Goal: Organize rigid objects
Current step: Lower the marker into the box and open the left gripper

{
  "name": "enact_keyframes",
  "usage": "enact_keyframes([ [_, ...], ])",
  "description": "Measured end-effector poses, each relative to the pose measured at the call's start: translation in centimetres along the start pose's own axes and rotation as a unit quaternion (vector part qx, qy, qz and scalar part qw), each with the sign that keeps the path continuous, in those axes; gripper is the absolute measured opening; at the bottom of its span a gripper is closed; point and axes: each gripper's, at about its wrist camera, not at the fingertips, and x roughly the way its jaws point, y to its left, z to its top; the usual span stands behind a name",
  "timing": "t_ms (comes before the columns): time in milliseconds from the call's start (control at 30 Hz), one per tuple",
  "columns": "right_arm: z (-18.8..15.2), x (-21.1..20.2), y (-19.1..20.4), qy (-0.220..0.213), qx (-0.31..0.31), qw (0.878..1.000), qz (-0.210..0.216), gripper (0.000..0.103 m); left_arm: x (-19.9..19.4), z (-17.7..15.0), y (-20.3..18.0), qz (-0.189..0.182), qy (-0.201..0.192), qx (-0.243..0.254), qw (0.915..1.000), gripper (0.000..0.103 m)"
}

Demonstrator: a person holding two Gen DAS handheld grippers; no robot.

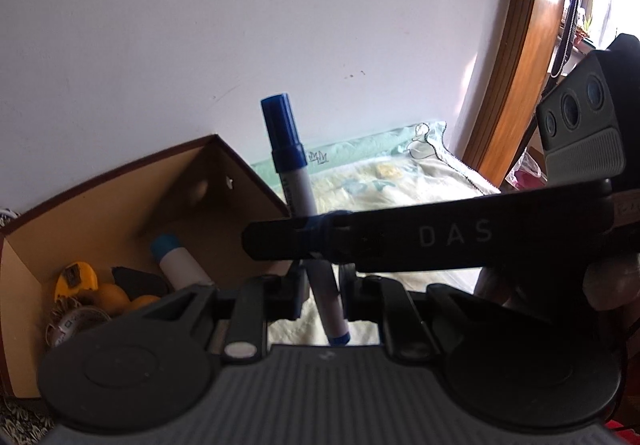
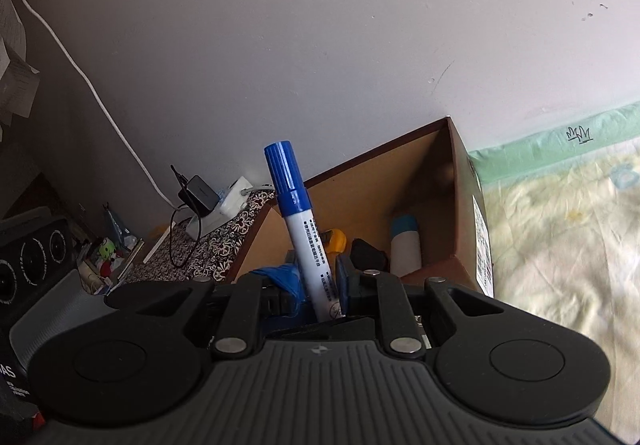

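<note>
A white marker with a blue cap (image 1: 298,185) stands nearly upright, cap on top, and both grippers grip it. My left gripper (image 1: 320,285) is shut on its lower barrel. My right gripper (image 1: 316,235) reaches in from the right and is shut across the barrel just above. In the right wrist view the marker (image 2: 308,229) rises between the right gripper (image 2: 316,281) fingers. Behind it stands an open cardboard box (image 1: 100,205), also the box (image 2: 460,185), holding a white glue stick with a blue cap (image 1: 176,261), a yellow object (image 1: 76,277) and a black piece (image 2: 368,253).
A pale yellow-green bed cover (image 1: 400,181) lies right of the box. A white wall rises behind. A wooden door frame (image 1: 520,65) stands at the right. Left of the box, a patterned surface (image 2: 208,249) carries a power strip with a black charger (image 2: 200,197).
</note>
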Motion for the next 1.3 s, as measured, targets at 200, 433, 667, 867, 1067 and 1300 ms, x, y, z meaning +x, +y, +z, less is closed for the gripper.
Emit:
enact_keyframes([
  [200,3.3,3.5,0.8,0.016,-0.014,1.000,0.004,0.000,0.9,2.5,3.9,0.007,-0.013,-0.023,0.9996,0.013],
  [433,5.4,8.1,-0.6,0.078,-0.021,0.996,-0.036,0.000,5.6,3.6,8.5,-0.023,0.021,-0.066,0.9973,0.012],
  [667,5.4,11.6,-2.7,0.134,-0.021,0.987,-0.086,0.000,10.6,3.0,10.6,-0.043,0.069,-0.089,0.9927,0.012],
  [867,5.0,13.7,-2.6,0.165,-0.040,0.979,-0.108,0.000,12.8,2.3,11.1,-0.020,0.095,-0.091,0.9911,0.012],
  [1067,4.7,15.6,-2.5,0.168,-0.061,0.974,-0.140,0.000,14.2,2.1,12.0,-0.009,0.109,-0.111,0.9878,0.013],
  [1300,3.9,16.8,-3.0,0.132,-0.082,0.976,-0.155,0.000,15.6,1.9,11.9,0.029,0.135,-0.120,0.9832,0.011],
])
